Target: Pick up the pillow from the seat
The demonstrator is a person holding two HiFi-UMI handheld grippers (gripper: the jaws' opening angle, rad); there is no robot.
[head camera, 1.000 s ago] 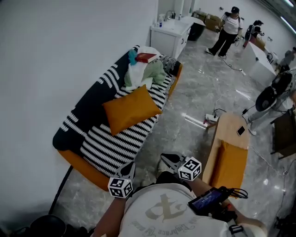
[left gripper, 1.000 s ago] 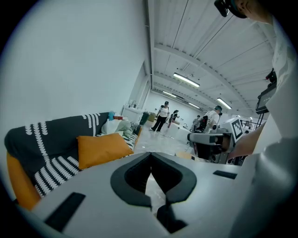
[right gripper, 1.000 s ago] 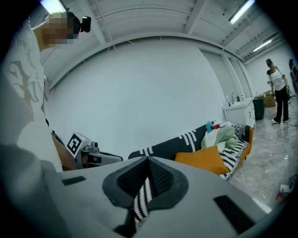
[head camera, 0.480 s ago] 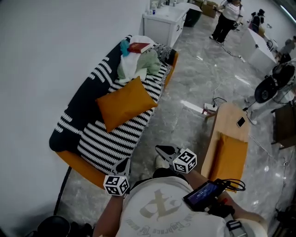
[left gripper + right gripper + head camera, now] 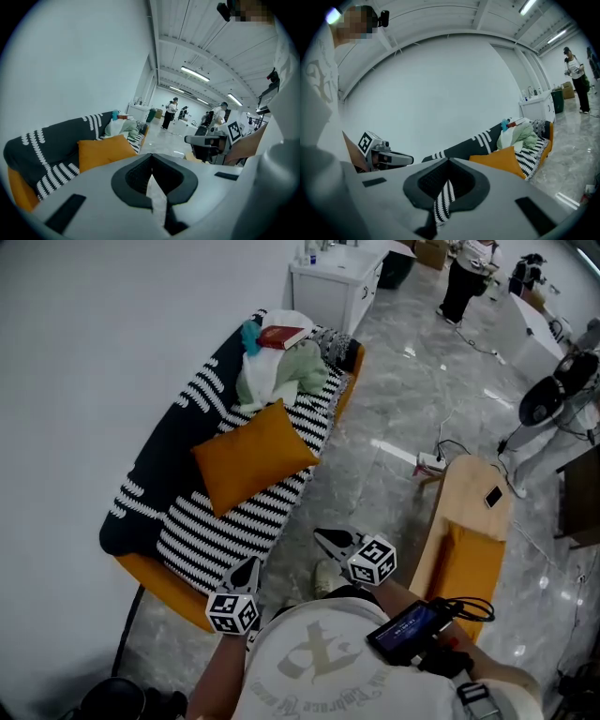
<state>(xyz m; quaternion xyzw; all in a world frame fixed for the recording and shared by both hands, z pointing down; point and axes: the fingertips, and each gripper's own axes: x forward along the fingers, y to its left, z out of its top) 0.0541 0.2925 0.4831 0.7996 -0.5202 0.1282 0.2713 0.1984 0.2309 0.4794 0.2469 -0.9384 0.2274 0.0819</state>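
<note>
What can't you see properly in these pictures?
- Head view: print on the red book, too small.
- Head view: the seat under the orange pillow, covered by it.
- Left gripper view: the seat's front edge, behind the body of the left gripper.

White wall point(image 5: 112, 352), glossy grey marble floor point(image 5: 403, 418), striped sofa point(image 5: 216, 531) against wall, white cabinet point(image 5: 337, 289) beyond, ceiling strip lights point(image 5: 197, 72) on.
</note>
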